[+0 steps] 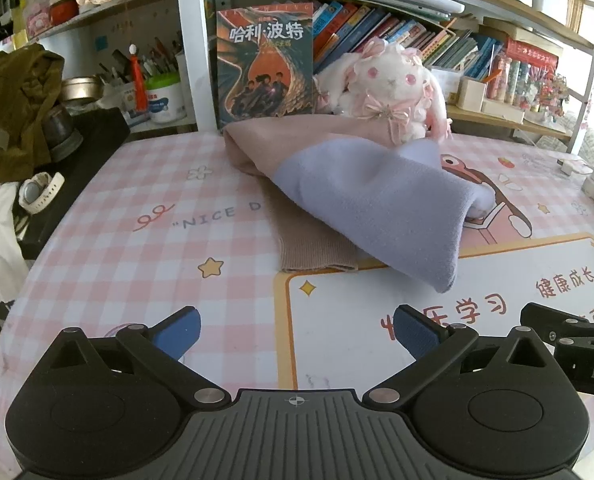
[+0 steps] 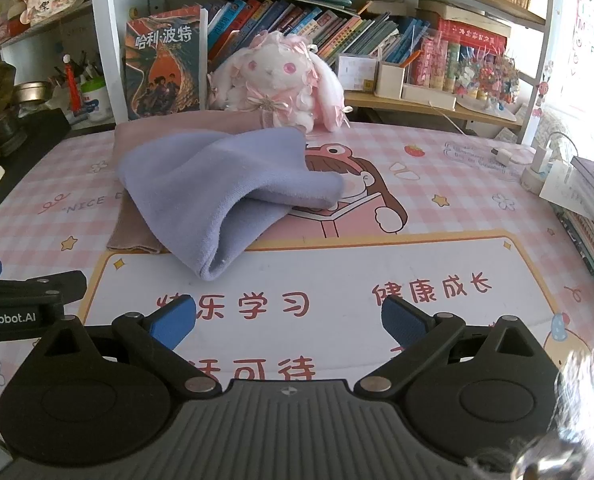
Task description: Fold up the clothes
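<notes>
A lavender garment (image 1: 381, 208) (image 2: 225, 184) lies loosely folded and bunched on the table, draped over a tan-pink garment (image 1: 317, 248) (image 2: 137, 232) whose ribbed hem sticks out toward me. My left gripper (image 1: 297, 330) stands open, short of the clothes, nothing between its blue pads. My right gripper (image 2: 289, 322) is open too, above the white panel of the mat, just in front of the lavender fold. Each gripper's black linkage shows at the edge of the other's view.
A pink checked table mat (image 1: 117, 248) (image 2: 457, 216) covers the table. Behind the clothes sit a plush rabbit (image 1: 393, 88) (image 2: 281, 80), an upright book (image 1: 265, 64) and shelves. A charger and stacked books (image 2: 589, 196) lie right; a black case and watch (image 1: 41, 196) left.
</notes>
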